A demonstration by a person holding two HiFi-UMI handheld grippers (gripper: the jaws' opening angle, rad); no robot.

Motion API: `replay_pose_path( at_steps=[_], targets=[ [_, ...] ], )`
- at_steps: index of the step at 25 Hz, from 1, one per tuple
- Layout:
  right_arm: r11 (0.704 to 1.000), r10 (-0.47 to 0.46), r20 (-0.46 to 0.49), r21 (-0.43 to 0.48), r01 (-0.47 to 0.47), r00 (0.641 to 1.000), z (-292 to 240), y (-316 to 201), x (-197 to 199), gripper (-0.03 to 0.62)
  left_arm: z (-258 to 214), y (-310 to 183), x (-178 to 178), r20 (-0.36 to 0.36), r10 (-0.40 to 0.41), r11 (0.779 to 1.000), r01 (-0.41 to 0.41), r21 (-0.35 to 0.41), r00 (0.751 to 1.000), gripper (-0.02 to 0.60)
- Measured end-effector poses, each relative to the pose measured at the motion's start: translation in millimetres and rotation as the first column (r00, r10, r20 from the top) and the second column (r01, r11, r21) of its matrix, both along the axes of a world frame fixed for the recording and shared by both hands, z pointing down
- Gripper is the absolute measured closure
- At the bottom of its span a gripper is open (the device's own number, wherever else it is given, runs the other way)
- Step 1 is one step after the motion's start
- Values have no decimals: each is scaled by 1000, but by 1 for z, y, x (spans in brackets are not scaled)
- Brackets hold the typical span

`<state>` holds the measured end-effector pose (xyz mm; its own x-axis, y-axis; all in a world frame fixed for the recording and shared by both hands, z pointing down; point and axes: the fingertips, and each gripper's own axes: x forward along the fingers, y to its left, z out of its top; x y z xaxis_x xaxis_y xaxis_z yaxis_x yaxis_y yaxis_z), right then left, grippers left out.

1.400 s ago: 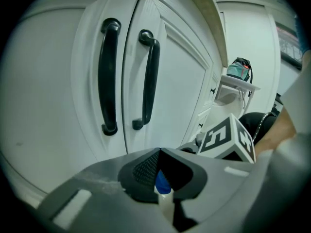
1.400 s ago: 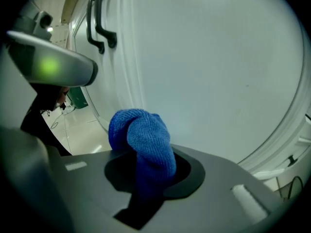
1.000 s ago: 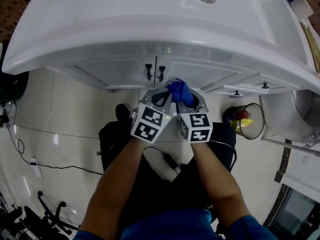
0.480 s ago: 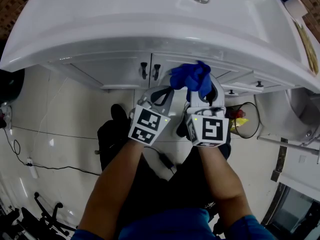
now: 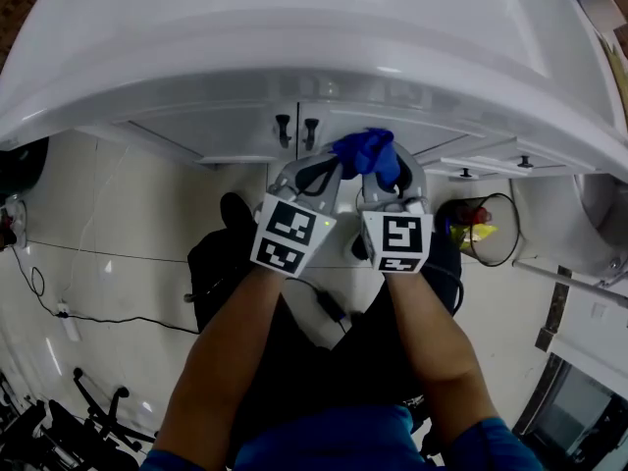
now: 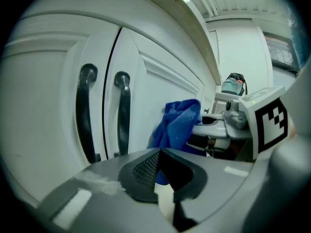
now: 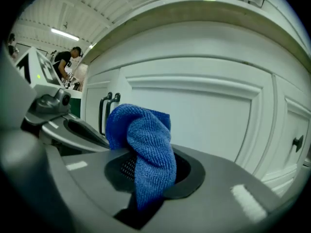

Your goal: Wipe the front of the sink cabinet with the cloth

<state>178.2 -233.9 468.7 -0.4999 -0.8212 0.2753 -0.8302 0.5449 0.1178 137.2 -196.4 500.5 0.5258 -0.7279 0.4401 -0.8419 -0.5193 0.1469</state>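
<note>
Just one cloth (image 7: 144,144) shows, clamped in the right gripper (image 5: 390,177).

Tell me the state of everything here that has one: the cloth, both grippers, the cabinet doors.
blue cloth: bunched, clamped in the right gripper.
right gripper: shut on the blue cloth.
left gripper: shut, nothing between its fingers.
cabinet doors: closed.
</note>
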Motion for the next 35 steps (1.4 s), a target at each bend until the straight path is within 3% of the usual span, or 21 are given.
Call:
replay_pose_path(
  at_steps=[7,12,20,27,32,35],
  targets=[
    [979,18,-79,-202,-34,997,64,-2,-2,510,7,-4,-4,5,-13,1000,13,-26,1000,578],
    [961,7,-126,-273,-42,992,91,-1,-3,510,9,-5,-6,6,-20,999,20,-39,1000,578],
    [865,82,-143,-482,-142,986,164,-2,10,510,15,-4,-7,5,-18,998,19,-63,1000,578],
    [840,75,-165,-521,-152,983,177,1,14,510,15,-6,-6,6,-18,997,18,-74,1000,578],
    [844,77,-134,-519,-136,988,162,9,16,510,13,-5,0,16,-3,998,4,-60,1000,579],
    [861,74,-62,-500,-95,995,136,20,16,510,10,-5,4,20,-4,999,5,-50,1000,578]
  ],
)
